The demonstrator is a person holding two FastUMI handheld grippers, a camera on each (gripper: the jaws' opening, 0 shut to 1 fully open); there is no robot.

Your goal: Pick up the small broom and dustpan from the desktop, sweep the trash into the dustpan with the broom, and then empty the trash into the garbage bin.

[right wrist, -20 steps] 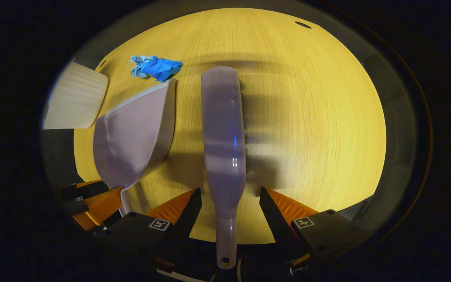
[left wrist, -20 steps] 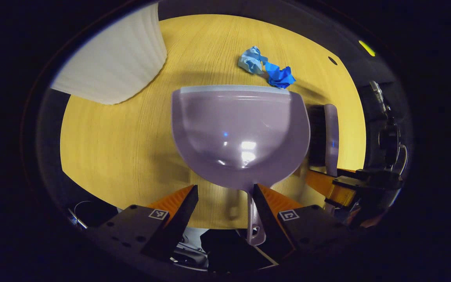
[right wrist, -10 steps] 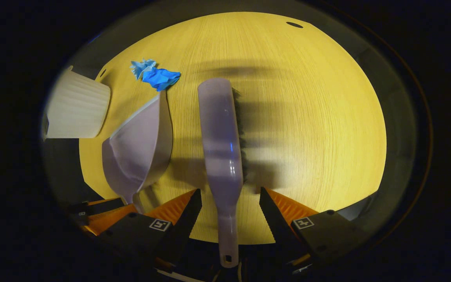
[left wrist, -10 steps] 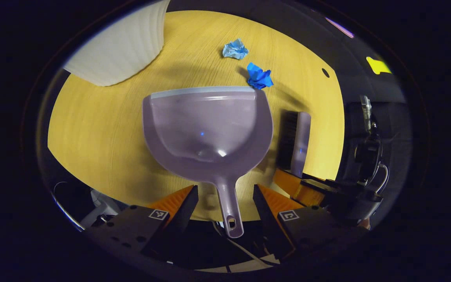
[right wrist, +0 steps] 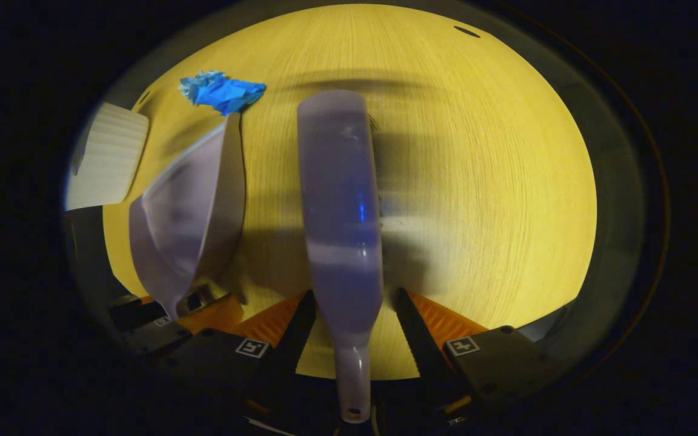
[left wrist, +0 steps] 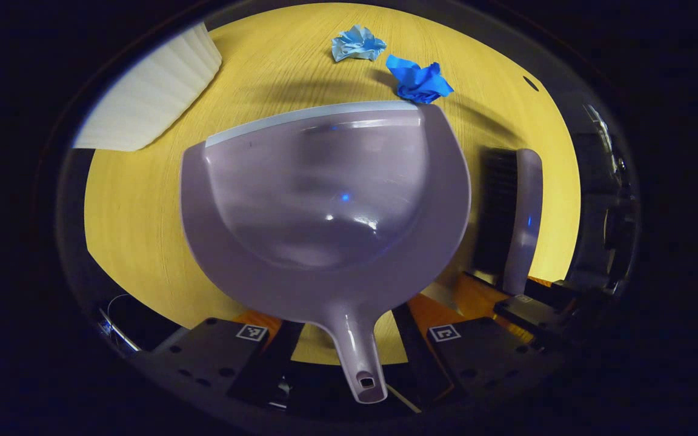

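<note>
The lilac dustpan point(left wrist: 325, 200) lies on the yellow wooden table point(left wrist: 143, 212), its lip toward two crumpled paper wads, one light blue point(left wrist: 356, 45) and one dark blue point(left wrist: 418, 79). My left gripper point(left wrist: 349, 330) is open, a finger on either side of the pan's handle. The lilac broom point(right wrist: 340, 200) lies back up, dark bristles to its right. Open as well, my right gripper point(right wrist: 352, 303) straddles the broom's neck. In the right gripper view the dustpan point(right wrist: 185, 212) sits left of the broom, with the wads point(right wrist: 222, 92) beyond it.
A white ribbed garbage bin point(left wrist: 149, 100) stands at the far left of the table, also seen as the bin point(right wrist: 105, 157) in the right gripper view. The broom point(left wrist: 521, 212) lies just right of the dustpan. Bare tabletop point(right wrist: 476, 181) stretches right of the broom.
Both grippers have moved forward and lower over the handles, so dustpan and broom loom larger. Fingers stay apart. The wads have not moved.
</note>
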